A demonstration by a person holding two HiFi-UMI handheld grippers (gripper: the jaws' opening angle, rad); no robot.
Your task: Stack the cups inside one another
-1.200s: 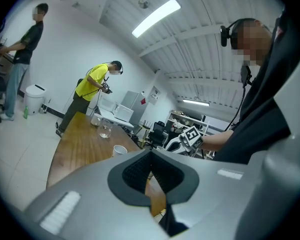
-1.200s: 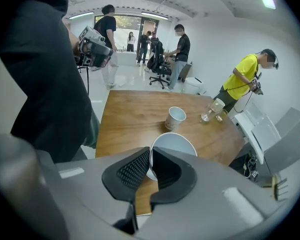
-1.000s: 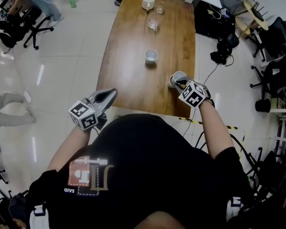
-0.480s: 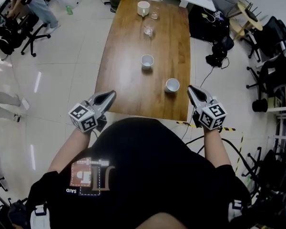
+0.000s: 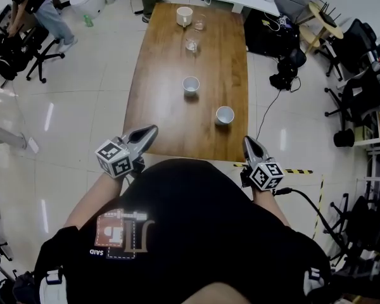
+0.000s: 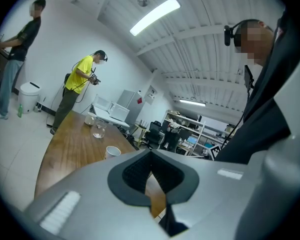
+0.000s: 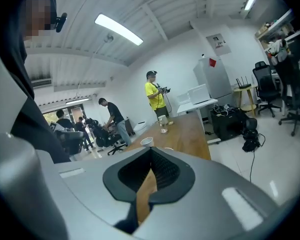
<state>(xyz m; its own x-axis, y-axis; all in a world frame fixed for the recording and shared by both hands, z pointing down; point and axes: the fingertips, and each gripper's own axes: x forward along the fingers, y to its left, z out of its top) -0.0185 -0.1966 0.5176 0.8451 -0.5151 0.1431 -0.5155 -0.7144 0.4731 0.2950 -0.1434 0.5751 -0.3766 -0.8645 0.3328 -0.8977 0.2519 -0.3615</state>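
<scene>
The left gripper (image 5: 151,132) hovers off the counter's (image 5: 164,106) near left corner, where it was a second ago; its fingers are pressed together on nothing. The right gripper (image 5: 247,142), which a second ago was over the wood at the nearest cup, has pulled back and now hangs just past the near right corner. Its fingers have just been closing, meet tip to tip, and hold nothing.

The nearest white cup (image 5: 225,114) now stands free and upright, close to the counter's right edge and not far from the near edge. A second white cup (image 5: 190,85) stands apart from it, further in and near the middle line. Bare wood fills the left half beside both. Further on, a clear glass (image 5: 190,45), a second glass (image 5: 199,23) and a white mug (image 5: 184,16) cluster at the far end. Open floor (image 5: 88,94) lies left of the counter; a black cable (image 5: 266,106) trails along the right.
</scene>
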